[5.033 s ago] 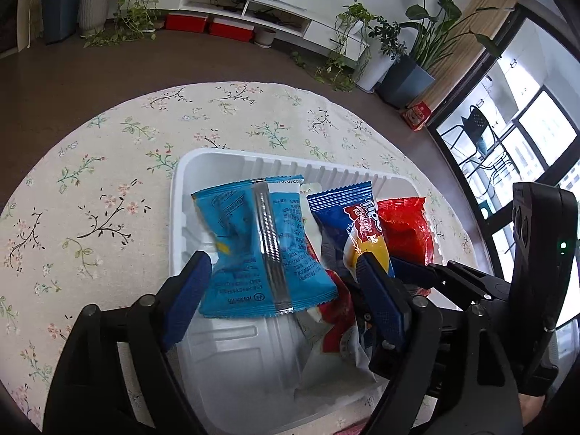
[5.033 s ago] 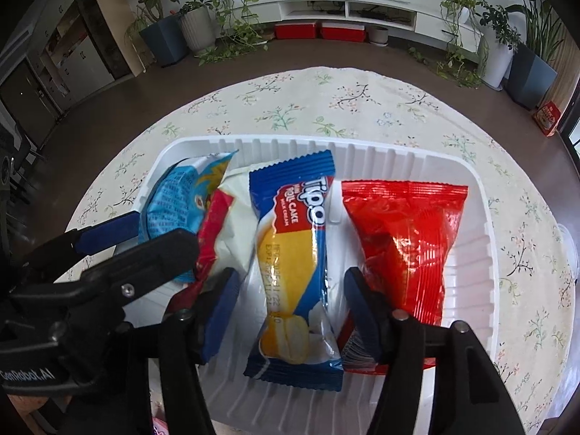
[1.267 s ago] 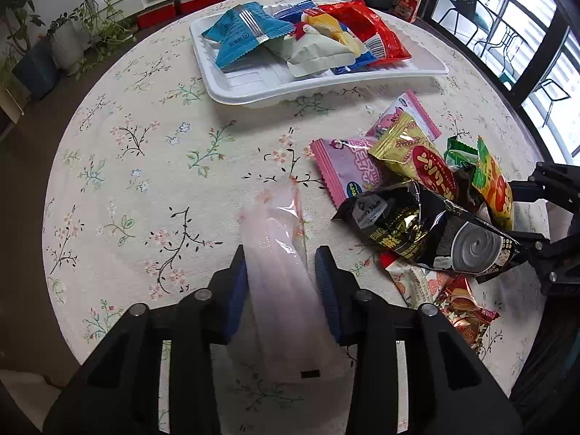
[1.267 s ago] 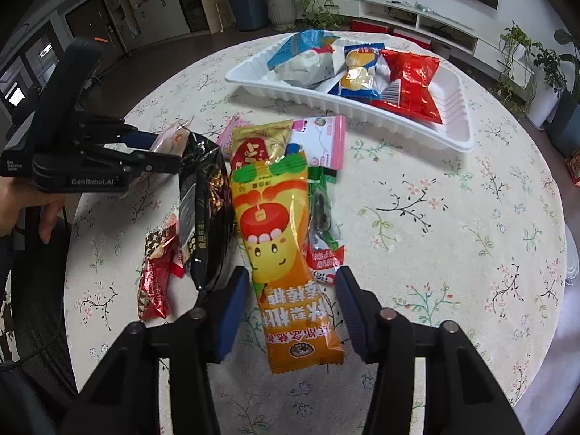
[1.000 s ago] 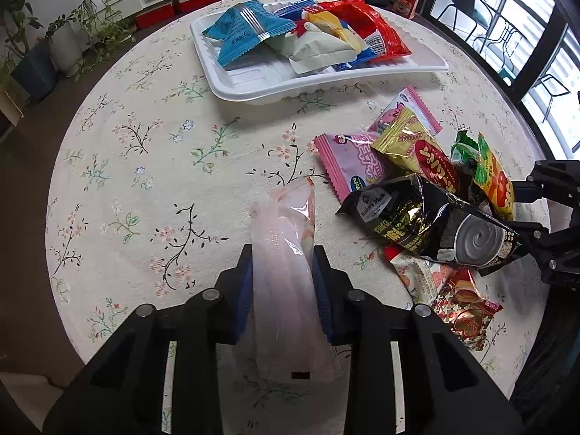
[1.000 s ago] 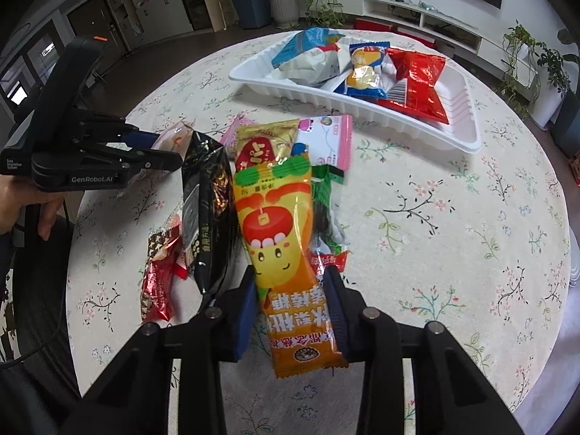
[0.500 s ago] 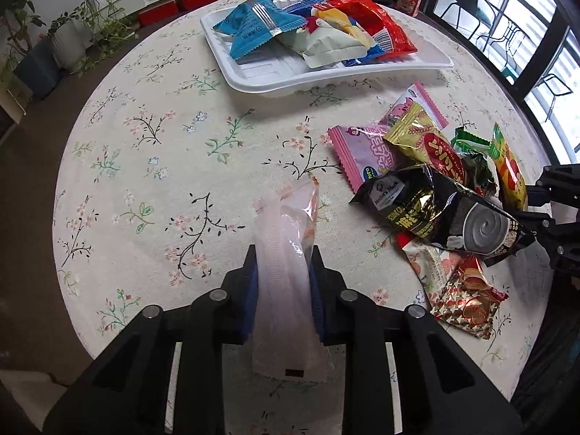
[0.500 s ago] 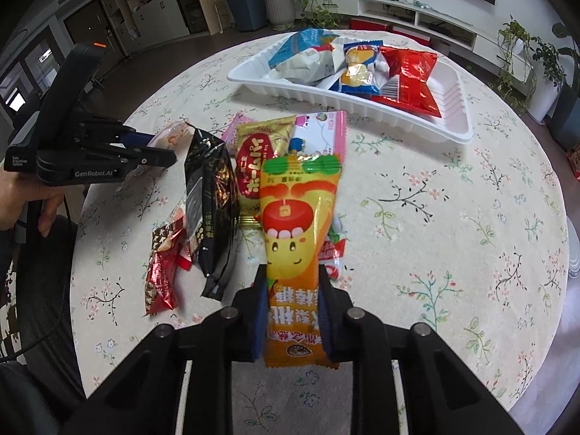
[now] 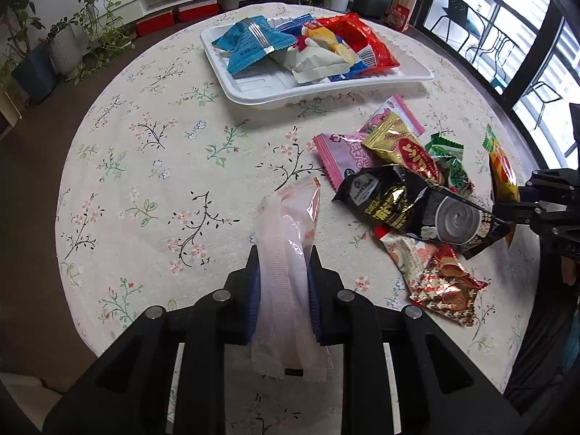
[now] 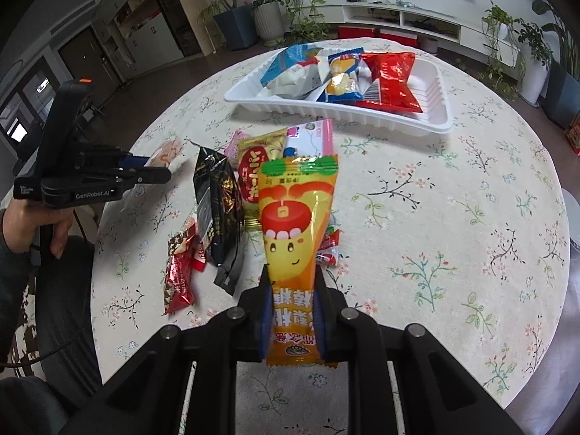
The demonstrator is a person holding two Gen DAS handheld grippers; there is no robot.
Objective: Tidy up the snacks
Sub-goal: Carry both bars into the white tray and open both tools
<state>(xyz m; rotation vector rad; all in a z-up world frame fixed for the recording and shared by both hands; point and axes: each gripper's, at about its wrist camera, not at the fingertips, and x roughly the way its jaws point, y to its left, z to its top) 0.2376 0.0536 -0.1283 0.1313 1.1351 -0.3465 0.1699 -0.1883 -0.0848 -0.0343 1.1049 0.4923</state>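
- While the white tray (image 9: 253,90) sits at the far side of the round desk (image 9: 145,181), it holds a light-blue packet (image 9: 250,41) at its left end, a white pouch (image 9: 315,63) and a blue-and-yellow cake packet (image 10: 342,72) in the middle, and a red packet (image 10: 391,76) at the right.
- Near the tray, a loose heap of snacks lies on the flowered cloth: a pink packet (image 9: 344,156), a gold-and-red packet (image 9: 402,145), a green packet (image 9: 449,163), a long black packet (image 9: 417,210) across them, and a shiny red-and-gold packet (image 9: 442,282) nearest the desk's edge.
- Clamped on a pale, see-through pink packet (image 9: 290,253), the left claw (image 9: 282,286) has both blue pads pressed against its sides; the packet is ribbed, long and narrow, and its far end points toward the tray, lifted above the cloth.
- Closed tight around the lower part of an orange packet (image 10: 297,224), the right claw (image 10: 291,315) holds it over the heap.
- That orange packet has a green top band, a red apple and a smiling cartoon face.
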